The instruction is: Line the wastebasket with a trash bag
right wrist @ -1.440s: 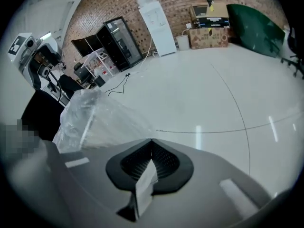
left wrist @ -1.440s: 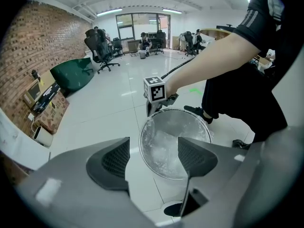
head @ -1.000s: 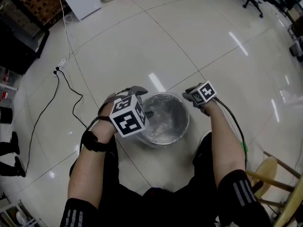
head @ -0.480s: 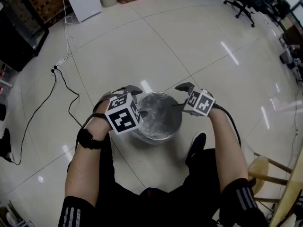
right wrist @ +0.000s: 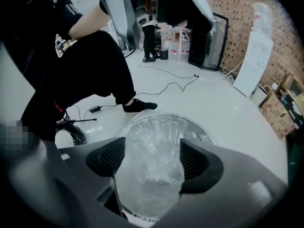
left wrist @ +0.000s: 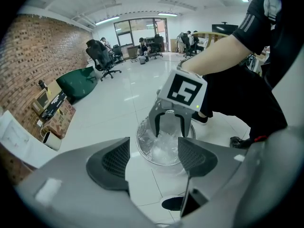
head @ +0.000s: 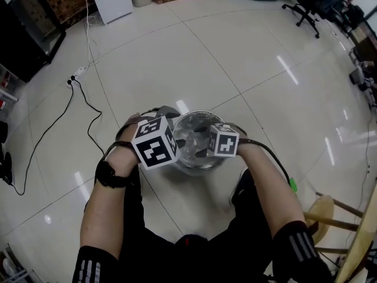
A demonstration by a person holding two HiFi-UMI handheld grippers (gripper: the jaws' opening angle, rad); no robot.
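Wide free room is left on the glossy white tiled floor beyond the round wastebasket lined with clear plastic. Its near side is hemmed in by the person's black-trousered legs and black shoe. To the left, a thin black cable is laid across the floor. At lower right, passage is blocked by a wooden stool.
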